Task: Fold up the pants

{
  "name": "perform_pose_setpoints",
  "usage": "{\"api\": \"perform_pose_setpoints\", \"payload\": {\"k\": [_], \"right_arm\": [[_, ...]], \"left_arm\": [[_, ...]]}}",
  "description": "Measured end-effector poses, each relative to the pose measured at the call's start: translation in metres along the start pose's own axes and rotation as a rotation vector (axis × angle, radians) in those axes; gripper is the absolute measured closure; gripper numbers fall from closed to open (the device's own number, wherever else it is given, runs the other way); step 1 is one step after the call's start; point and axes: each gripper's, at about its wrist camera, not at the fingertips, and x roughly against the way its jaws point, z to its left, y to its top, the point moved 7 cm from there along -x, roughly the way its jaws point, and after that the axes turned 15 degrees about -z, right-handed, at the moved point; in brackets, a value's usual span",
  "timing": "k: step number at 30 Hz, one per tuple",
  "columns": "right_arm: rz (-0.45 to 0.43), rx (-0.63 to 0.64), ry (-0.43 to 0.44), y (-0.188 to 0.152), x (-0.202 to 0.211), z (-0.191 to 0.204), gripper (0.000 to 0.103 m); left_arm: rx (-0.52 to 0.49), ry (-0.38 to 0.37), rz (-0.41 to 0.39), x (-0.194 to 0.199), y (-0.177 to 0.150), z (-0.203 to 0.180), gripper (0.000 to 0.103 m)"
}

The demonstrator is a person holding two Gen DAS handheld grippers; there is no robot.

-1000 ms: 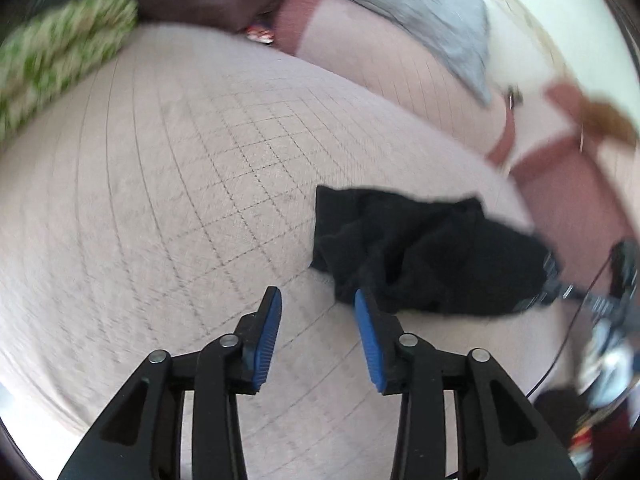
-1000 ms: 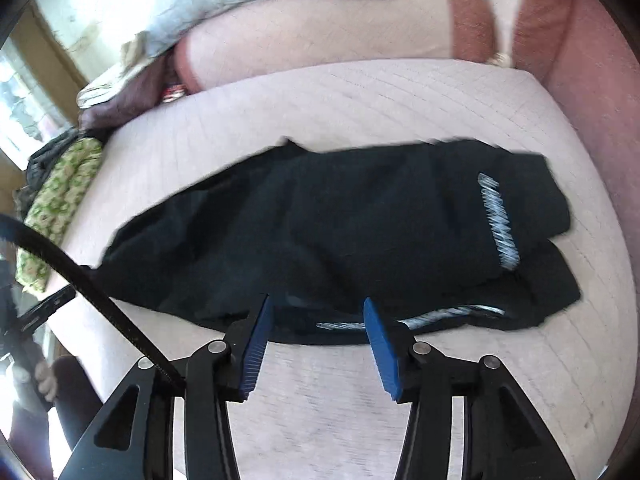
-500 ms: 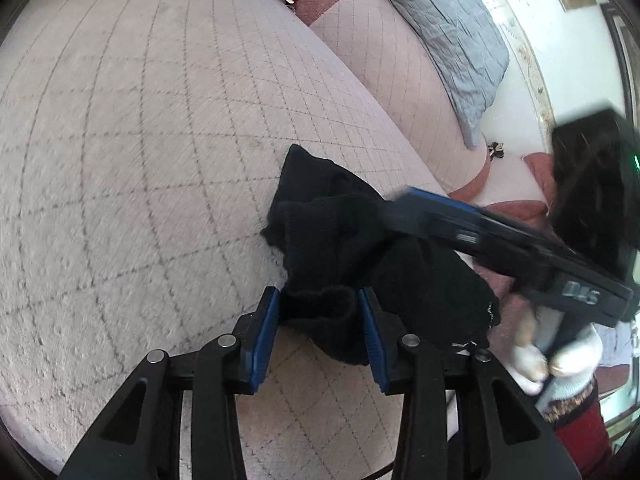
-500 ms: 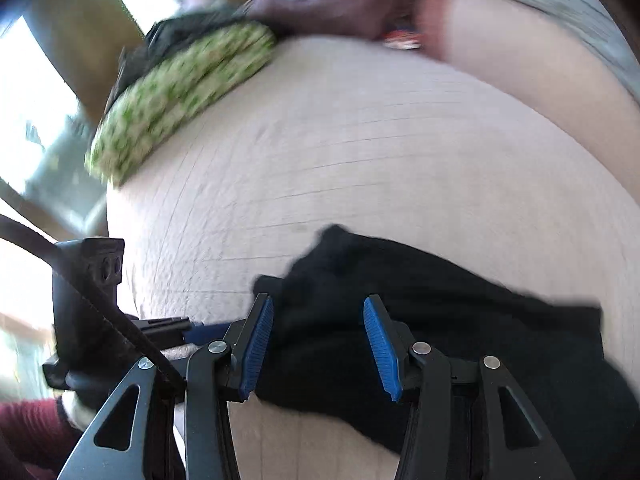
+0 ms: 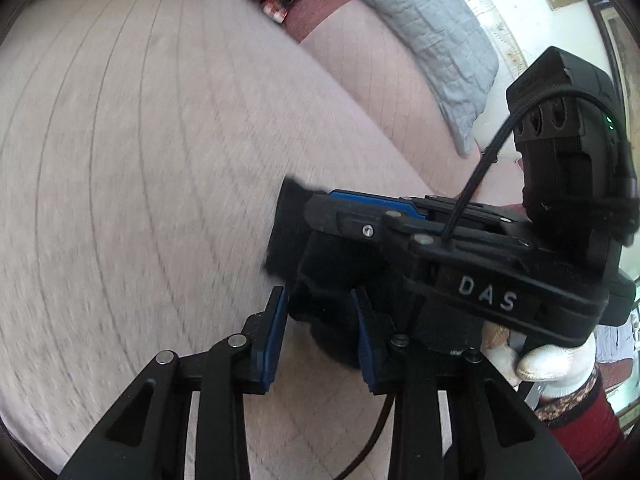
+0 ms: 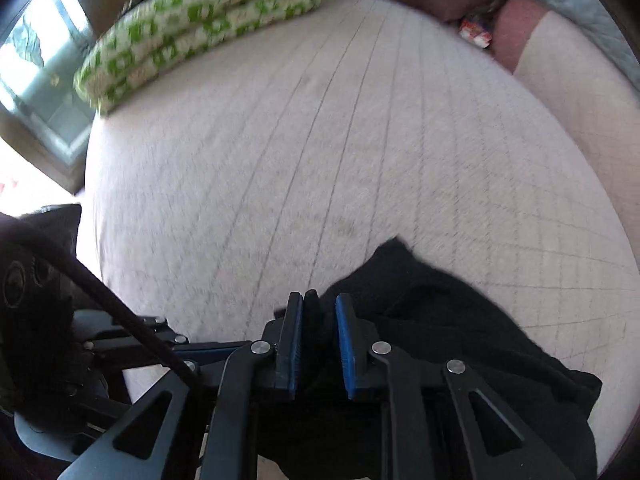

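Fabric, soft and limp: the black knit pants [image 6: 460,344] look light and will sag wherever unsupported, so paired edge grips suit them best. At left, the left gripper [image 5: 320,320] is clenched on a bunched hem; beside it, the right gripper [image 6: 316,344] pinches the same end (blue pads pressed into cloth). The pants lie crumpled on a pale quilted mattress [image 6: 320,140].

Two close wrist views, shared black pants [image 5: 320,280].
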Motion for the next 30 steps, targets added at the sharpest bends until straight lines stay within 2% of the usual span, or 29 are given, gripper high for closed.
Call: {"api": "perform_pose_setpoints", "payload": {"k": [5, 6, 9, 11, 15, 18, 20, 23, 24, 27, 30], "right_arm": [[-0.055, -0.109, -0.035, 0.032, -0.007, -0.019, 0.085], [-0.049, -0.13, -0.04, 0.035, -0.014, -0.022, 0.083], [-0.025, -0.206, -0.051, 0.034, -0.033, -0.031, 0.069], [-0.067, -0.252, -0.086, 0.032, -0.024, -0.045, 0.065], [-0.159, -0.353, -0.158, 0.01, 0.024, -0.071, 0.06], [-0.165, -0.439, -0.212, -0.042, 0.077, -0.101, 0.053], [-0.144, -0.487, -0.265, -0.082, 0.105, -0.124, 0.051], [-0.088, -0.609, -0.419, -0.165, 0.163, -0.181, 0.051], [-0.096, -0.659, -0.455, -0.185, 0.181, -0.196, 0.051], [-0.26, -0.9, -0.545, -0.252, 0.271, -0.242, 0.051], [-0.381, -1.079, -0.574, -0.297, 0.322, -0.267, 0.046]], "left_arm": [[-0.04, 0.081, -0.025, -0.009, 0.025, 0.008, 0.072], [-0.037, 0.09, -0.024, -0.008, 0.026, 0.011, 0.072], [-0.031, 0.112, -0.028, -0.002, 0.025, 0.023, 0.067], [-0.025, 0.108, -0.039, 0.005, 0.022, 0.03, 0.064], [-0.002, 0.092, -0.059, 0.016, 0.021, 0.039, 0.06], [0.01, 0.081, -0.064, 0.022, 0.017, 0.042, 0.059], [-0.024, 0.101, -0.071, 0.021, 0.014, 0.037, 0.059], [-0.063, 0.106, -0.07, 0.022, 0.008, 0.025, 0.059], [-0.067, 0.103, -0.061, 0.026, 0.003, 0.022, 0.059], [-0.069, 0.094, -0.039, 0.044, -0.013, 0.015, 0.059], [-0.087, 0.11, -0.029, 0.058, -0.022, 0.007, 0.059]]}}
